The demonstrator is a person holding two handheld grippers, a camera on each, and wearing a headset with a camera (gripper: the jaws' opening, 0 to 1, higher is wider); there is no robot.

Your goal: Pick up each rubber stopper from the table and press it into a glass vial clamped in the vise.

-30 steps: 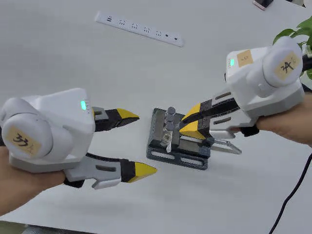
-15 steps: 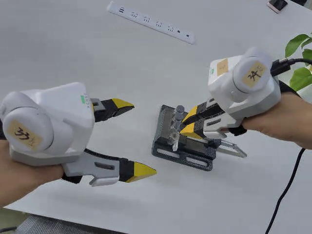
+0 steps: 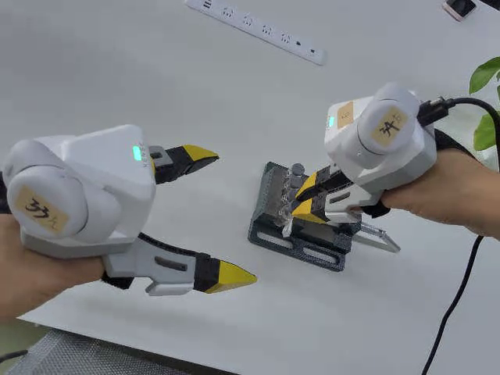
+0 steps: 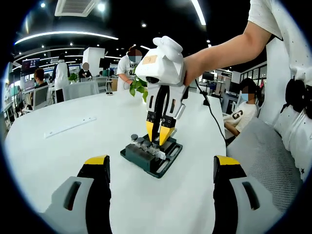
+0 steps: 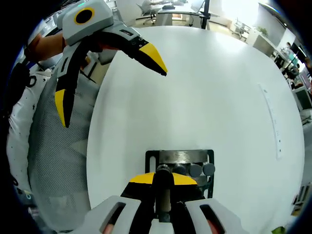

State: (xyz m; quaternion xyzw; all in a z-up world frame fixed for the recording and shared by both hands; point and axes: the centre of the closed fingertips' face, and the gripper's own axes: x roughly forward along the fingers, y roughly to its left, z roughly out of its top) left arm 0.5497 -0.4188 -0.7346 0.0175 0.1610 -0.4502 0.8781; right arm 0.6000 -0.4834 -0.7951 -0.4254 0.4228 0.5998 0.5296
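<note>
My left gripper (image 3: pixel 225 215) hovers over the bare table (image 3: pixel 156 86) on the left. Its jaws are spread wide with nothing between them, and both tips point right, toward the vise (image 3: pixel 269 234). It sits well apart from the vise, so it is the farther tool and has no part in the coming press.

The vise lies flat on the table, right of centre. A row of vials stands along its clamp. In the left gripper view the row runs from the left toward my other tool. The other stoppers (image 5: pixel 195 169) cap the far vials.

My right gripper (image 3: pixel 301 199) is right over the vise, at the near end of that row. Its jaws are drawn in tight on a dark stopper (image 5: pixel 162 171), with a yellow tip on each side of it. In the right gripper view the rest of the row trails off to the right of what I hold.

Just below my tips, a clear vial (image 3: pixel 286 225) shows in the head view, touching or nearly touching them. I cannot tell whether the stopper has entered its mouth, because my own jaws cover the joint.

The vial's long axis looks upright, so I judge the push must go straight down along it. A sideways lean could tip the glass in the clamp.
</note>
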